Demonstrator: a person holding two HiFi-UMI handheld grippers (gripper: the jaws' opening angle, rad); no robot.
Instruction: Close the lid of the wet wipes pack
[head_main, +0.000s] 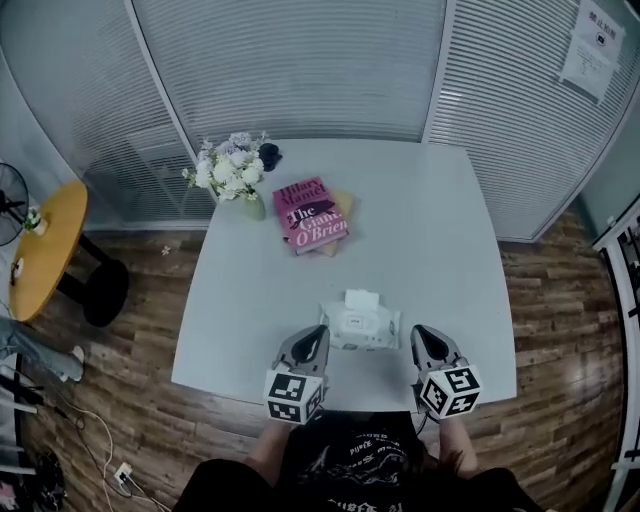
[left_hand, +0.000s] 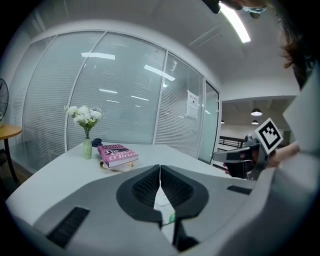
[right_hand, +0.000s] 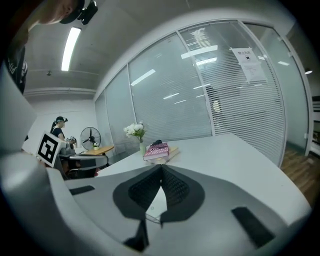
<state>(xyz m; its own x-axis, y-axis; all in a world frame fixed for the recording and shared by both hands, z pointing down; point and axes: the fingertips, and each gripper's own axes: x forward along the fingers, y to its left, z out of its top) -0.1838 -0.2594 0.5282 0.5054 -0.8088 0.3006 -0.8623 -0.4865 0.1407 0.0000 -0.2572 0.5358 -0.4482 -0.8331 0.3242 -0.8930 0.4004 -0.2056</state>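
Note:
The white wet wipes pack (head_main: 360, 328) lies near the front edge of the white table (head_main: 430, 230), and its lid (head_main: 362, 299) stands raised at the pack's far side. My left gripper (head_main: 318, 333) sits just left of the pack and my right gripper (head_main: 421, 333) just right of it. Neither touches the pack in the head view. In the left gripper view the left gripper's (left_hand: 160, 167) jaws are shut with nothing held, and a bit of the pack (left_hand: 163, 202) shows below them. The right gripper's (right_hand: 161, 167) jaws are likewise shut and empty, over the pack (right_hand: 156, 204).
A pink book (head_main: 312, 212) lies on a second book at mid-table. A vase of white flowers (head_main: 232, 175) and a small dark object (head_main: 269, 155) stand at the far left. A round yellow side table (head_main: 45, 245) is off to the left. Glass walls with blinds enclose the back.

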